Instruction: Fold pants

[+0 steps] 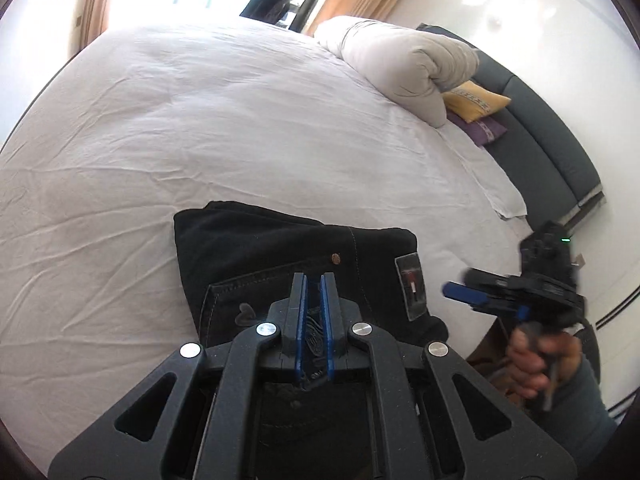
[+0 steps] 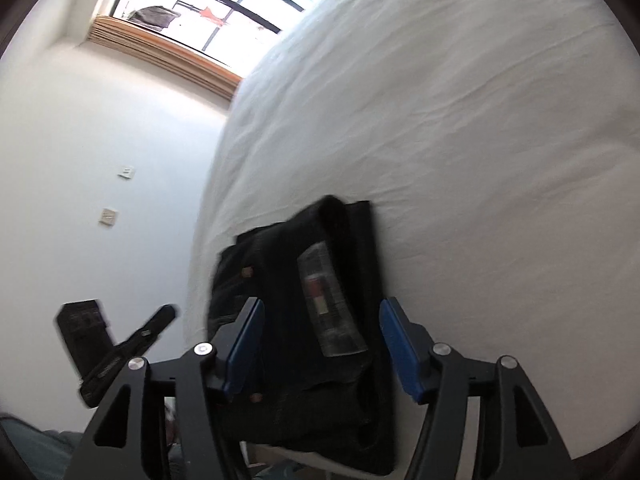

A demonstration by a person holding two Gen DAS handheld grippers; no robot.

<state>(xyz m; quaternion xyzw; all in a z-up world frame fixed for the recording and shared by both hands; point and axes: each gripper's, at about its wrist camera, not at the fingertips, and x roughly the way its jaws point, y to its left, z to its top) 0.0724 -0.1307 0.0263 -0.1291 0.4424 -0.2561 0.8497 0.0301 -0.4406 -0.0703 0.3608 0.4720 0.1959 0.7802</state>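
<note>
Your black jeans [image 1: 288,264] lie folded into a compact bundle near the edge of the bed [image 1: 200,120], the brand patch [image 1: 412,284] and a copper rivet [image 1: 335,258] facing up and the back pocket on top. By the look of it the folding itself is done, and you are at the release-and-tidy step.

Your left gripper [image 1: 313,280] hangs just above the jeans with its blue pads drawn almost together; nothing shows between them, so it holds nothing. Your right gripper [image 2: 320,340] stands with its jaws wide, one pad on each side of the jeans as its own camera sees them, and neither pad presses on the cloth. In the left view it sits off the patch side of the jeans, out past the bed edge, gripped in your right hand [image 1: 536,364].

Beyond the jeans the white sheet runs bare up to a rolled duvet [image 1: 404,68], with a yellow cushion [image 1: 476,100] and a purple one [image 1: 480,130] against the grey headboard [image 1: 560,152].

What comes next, as I judge it, is small: check that the bundle's edges sit square, press down any layer that springs up, and lift both grippers clear without dragging the top fold. Watch the side nearest the bed edge, where the jeans could slip off
</note>
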